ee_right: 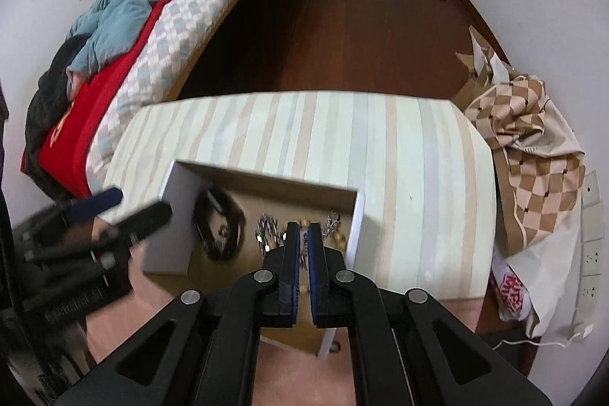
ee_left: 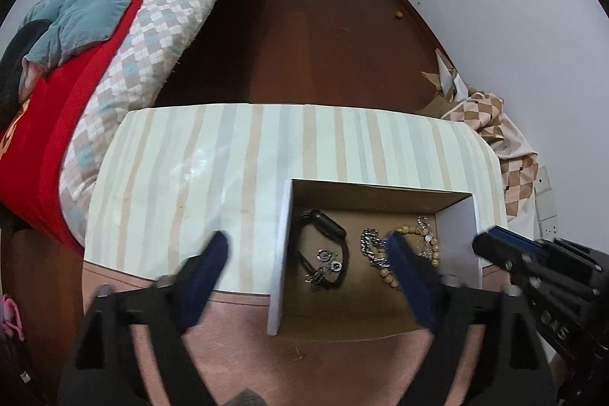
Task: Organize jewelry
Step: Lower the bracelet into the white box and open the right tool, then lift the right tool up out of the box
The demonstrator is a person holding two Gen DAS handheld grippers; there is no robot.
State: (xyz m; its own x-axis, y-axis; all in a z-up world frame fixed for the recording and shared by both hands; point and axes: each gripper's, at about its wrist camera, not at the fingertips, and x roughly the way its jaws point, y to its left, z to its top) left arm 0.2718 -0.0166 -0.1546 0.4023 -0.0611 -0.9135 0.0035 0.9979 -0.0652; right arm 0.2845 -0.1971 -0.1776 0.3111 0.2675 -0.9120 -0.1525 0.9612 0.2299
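An open white cardboard box [ee_left: 281,253] with a brown floor sits at the near edge of the striped table [ee_left: 228,155]. In it lie a black wrist band [ee_left: 327,227], a silver pendant piece [ee_left: 325,263], a silver link chain [ee_left: 371,248] and a wooden bead bracelet [ee_left: 409,229]. My left gripper [ee_left: 308,242] is open wide and straddles the box's left wall, one finger outside and one inside, touching nothing. My right gripper [ee_right: 303,229] hangs over the box's right half above the beads [ee_right: 337,238], its pads a narrow gap apart; a bit of chain shows through the gap.
A bed [ee_left: 125,71] with a red blanket and teal cover runs along the left. A checkered cloth heap [ee_right: 533,139] and wall sockets [ee_right: 592,253] are at the right. Dark wooden floor [ee_left: 323,37] lies beyond the table. A pink surface [ee_left: 342,360] is below the box.
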